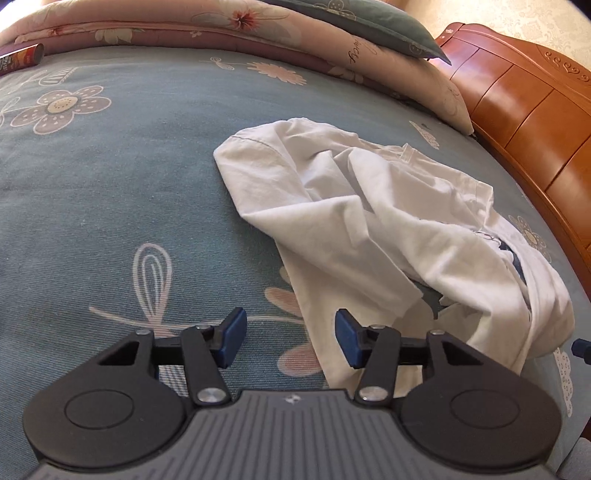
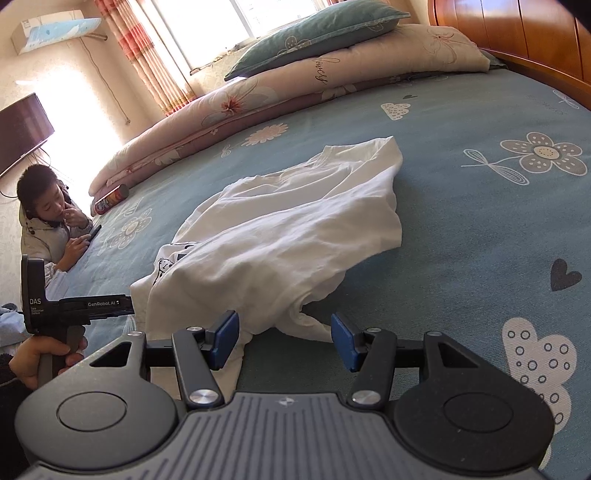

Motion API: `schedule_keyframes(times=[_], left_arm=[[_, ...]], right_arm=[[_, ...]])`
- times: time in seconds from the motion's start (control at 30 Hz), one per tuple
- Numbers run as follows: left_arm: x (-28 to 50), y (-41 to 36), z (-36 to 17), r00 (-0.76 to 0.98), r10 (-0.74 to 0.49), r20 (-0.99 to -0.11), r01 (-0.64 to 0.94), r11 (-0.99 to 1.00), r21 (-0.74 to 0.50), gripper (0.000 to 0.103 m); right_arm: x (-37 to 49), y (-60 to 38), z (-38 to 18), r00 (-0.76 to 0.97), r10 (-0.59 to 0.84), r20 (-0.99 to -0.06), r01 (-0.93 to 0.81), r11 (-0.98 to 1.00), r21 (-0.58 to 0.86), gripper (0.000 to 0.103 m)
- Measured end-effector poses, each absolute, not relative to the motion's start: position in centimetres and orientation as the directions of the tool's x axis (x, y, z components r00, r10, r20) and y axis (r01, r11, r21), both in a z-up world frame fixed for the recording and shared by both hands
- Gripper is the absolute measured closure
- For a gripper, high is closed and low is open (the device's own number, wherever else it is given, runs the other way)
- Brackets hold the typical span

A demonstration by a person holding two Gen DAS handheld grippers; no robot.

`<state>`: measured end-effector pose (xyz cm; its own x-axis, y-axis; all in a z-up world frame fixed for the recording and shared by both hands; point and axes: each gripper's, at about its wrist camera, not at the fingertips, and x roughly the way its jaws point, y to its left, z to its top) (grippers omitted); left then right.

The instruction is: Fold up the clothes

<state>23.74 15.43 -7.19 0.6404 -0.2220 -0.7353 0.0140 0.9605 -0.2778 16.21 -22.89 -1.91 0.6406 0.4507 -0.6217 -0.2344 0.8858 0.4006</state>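
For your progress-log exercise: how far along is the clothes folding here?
Done: nothing folded; the white T-shirt lies crumpled on the blue floral bedsheet. In hand: nothing gripped; the left gripper and right gripper are open at its near edge. Left: spread it flat, then fold.

Bed w/ blue-green sheet (image 2: pixel 461 192), printed w/ flowers, clouds, hearts. Pink floral quilt (image 2: pixel 258 107), rolled along far edge of bed; teal pillow (image 2: pixel 314 33) on top of it. Snack can (image 2: pixel 110 199) lying on its side, just beside quilt's end. Wooden headboard (image 1: pixel 524 96) at head of bed. Person in pale jacket (image 2: pixel 48 229) leaning on bed edge, headphones on, dark object in hand. Dark TV (image 2: pixel 22 129) on wall behind. AC unit (image 2: pixel 55 29) high on wall. Striped curtains (image 2: pixel 147 55) by bright window (image 2: pixel 280 14).
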Motion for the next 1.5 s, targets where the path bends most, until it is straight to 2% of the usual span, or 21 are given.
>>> schedule_keyframes(times=[0.13,0.23,0.3,0.37,0.47,0.5,0.53,0.83,1.3,1.47,1.5], left_arm=[[24.0,12.6,-7.7,0.658,-0.168,-0.734,0.045,0.982,-0.185,0.052],[24.1,10.2,-8.1,0.671,-0.083,-0.737,0.051,0.996,-0.067,0.052],[24.1,9.7,-8.1,0.674,-0.059,-0.736,0.025,0.998,-0.056,0.052],[24.1,9.8,-8.0,0.674,-0.065,-0.736,0.009,0.997,-0.080,0.059],[24.0,9.6,-7.9,0.667,-0.096,-0.739,0.019,0.994,-0.112,0.084],[24.1,9.6,-7.9,0.660,-0.113,-0.743,0.029,0.992,-0.126,0.097],[24.1,9.5,-7.9,0.653,-0.121,-0.747,0.030,0.990,-0.135,0.100],[23.4,12.5,-4.9,0.696,-0.091,-0.712,-0.025,0.988,-0.150,0.103],[22.4,24.5,-0.3,0.716,0.155,-0.681,-0.270,0.961,-0.065,0.103],[23.2,27.8,0.6,0.694,0.286,-0.660,-0.361,0.932,0.024,0.103],[23.4,28.6,0.6,0.695,0.276,-0.663,-0.365,0.931,0.005,0.103]], right_arm=[[16.1,-22.5,-1.9,0.645,0.438,-0.627,-0.237,0.894,0.380,0.043],[16.1,-22.8,-2.1,0.646,0.434,-0.628,-0.225,0.895,0.386,0.043],[16.1,-22.9,-2.3,0.644,0.435,-0.629,-0.219,0.893,0.394,0.043],[16.1,-22.9,-2.6,0.642,0.435,-0.631,-0.216,0.893,0.396,0.043],[15.9,-23.0,-3.0,0.638,0.439,-0.633,-0.216,0.891,0.400,0.043],[15.9,-23.0,-3.0,0.639,0.438,-0.633,-0.214,0.891,0.401,0.043],[15.9,-23.1,-3.1,0.640,0.437,-0.632,-0.211,0.891,0.402,0.043],[15.5,-24.6,-2.6,0.667,0.413,-0.620,-0.187,0.898,0.397,0.043],[15.7,-24.0,-2.2,0.668,0.418,-0.615,-0.203,0.898,0.389,0.043],[15.7,-23.7,-2.3,0.663,0.414,-0.624,-0.204,0.902,0.381,0.043],[15.8,-23.7,-2.4,0.660,0.414,-0.627,-0.205,0.902,0.380,0.043]])
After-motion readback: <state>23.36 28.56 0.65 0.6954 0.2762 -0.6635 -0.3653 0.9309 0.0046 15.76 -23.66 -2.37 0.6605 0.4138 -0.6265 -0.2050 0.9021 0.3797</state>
